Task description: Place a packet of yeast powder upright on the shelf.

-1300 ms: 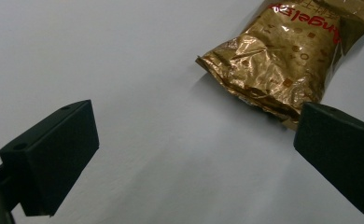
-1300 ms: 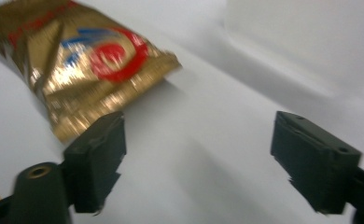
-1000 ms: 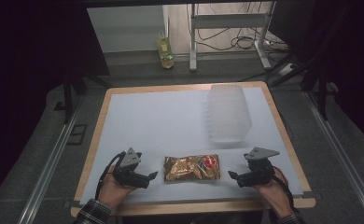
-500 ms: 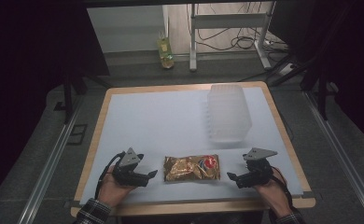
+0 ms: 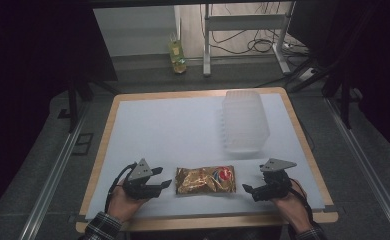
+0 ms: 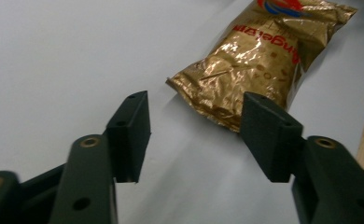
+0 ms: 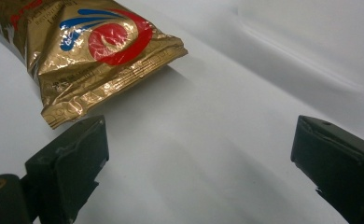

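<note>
A gold foil snack packet with a red and blue logo lies flat near the table's front edge. My left gripper rests just left of it, pointing at its left end. In the left gripper view its jaws have just been closing and stand half apart over bare table, with the packet just ahead beside the right jaw. My right gripper sits right of the packet, open wide. In the right gripper view nothing lies between its jaws, and the packet's logo end is up left.
A clear ribbed plastic container stands at the back right of the white tabletop, also in the right gripper view. A wooden rim frames the table. A bottle stands on the floor beyond.
The left gripper's jaws stand narrower than a second ago. Both hands and the packet stay almost where they were.
</note>
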